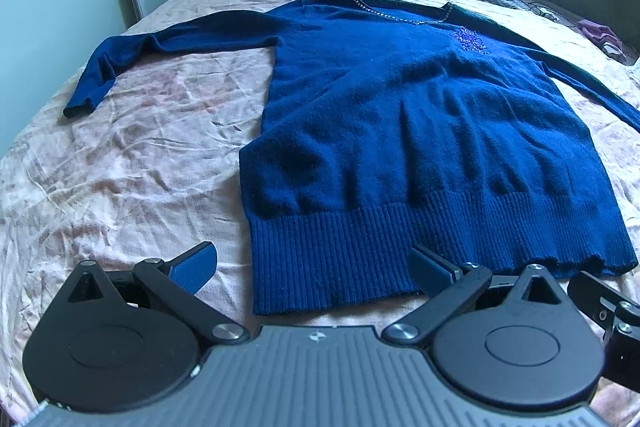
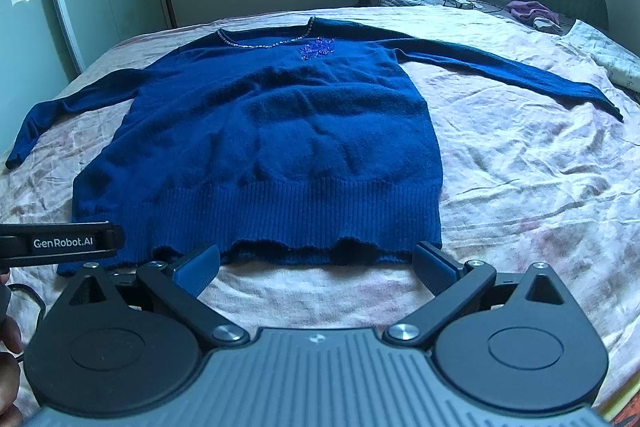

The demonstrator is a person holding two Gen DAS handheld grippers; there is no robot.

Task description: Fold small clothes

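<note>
Blue knit sweater [image 1: 400,115] lies flat, face up, mid-bed, ribbed hem [image 2: 280,219] toward the near edge of the bed [image 2: 520,155], both sleeves spread. Left gripper [image 1: 314,267] and right gripper [image 2: 316,263] hover at the hem, jaws wide, holding nothing. Risks, as I judge: pinching only the top knit layer, snagging the wrinkled sheet [image 1: 132,155], dragging the body askew, or uneven lift skewing the fold

black claw [image 1: 312,269] linkages, blue pads [image 1: 194,267], ribbed grey body, silver pivot screws.
</note>
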